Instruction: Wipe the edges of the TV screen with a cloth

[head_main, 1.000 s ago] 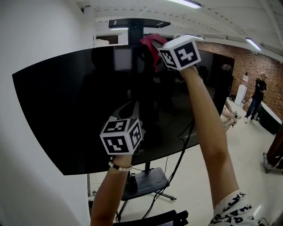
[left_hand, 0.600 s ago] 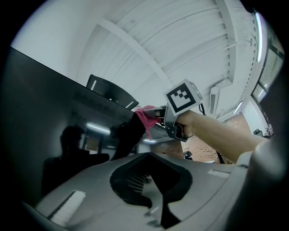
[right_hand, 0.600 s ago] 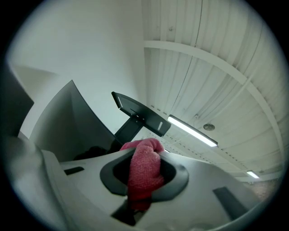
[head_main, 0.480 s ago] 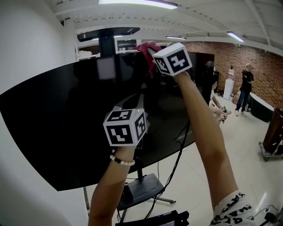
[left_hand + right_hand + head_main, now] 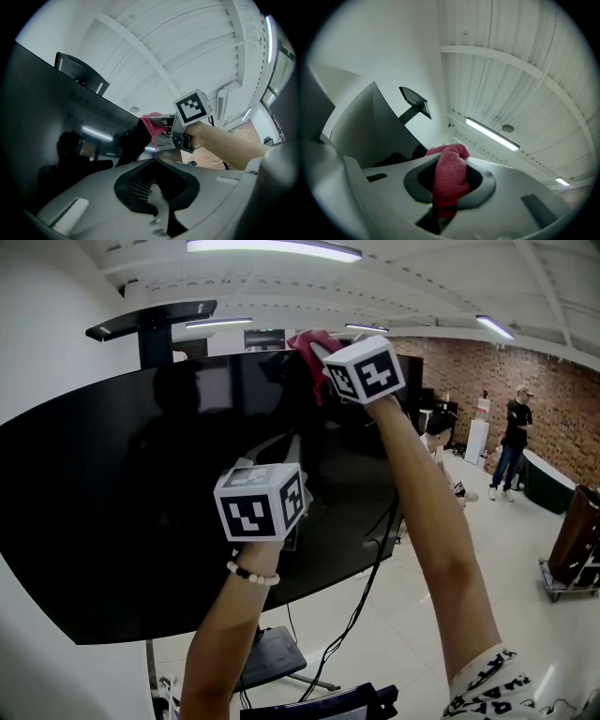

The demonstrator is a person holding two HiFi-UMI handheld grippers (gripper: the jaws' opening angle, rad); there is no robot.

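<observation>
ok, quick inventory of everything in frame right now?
TV screen: one, black, on a stand, left and centre.
Cloth: one, red, at the TV's top edge.
Stand shelf: one, black, above the TV.
Stand base: one, black, floor under the TV.
Cables: count unclear, black, hanging under the TV.
Ceiling lights: several, white, overhead.
Brick wall: one, red-brown, far right.
Bystander: one, dark clothes, by the brick wall.
Bracelet: one, dark and pale beads, left wrist.
Left gripper: one, grey, before the screen, jaws together, empty.
Right gripper: one, grey, at the top edge, shut on the cloth.
</observation>
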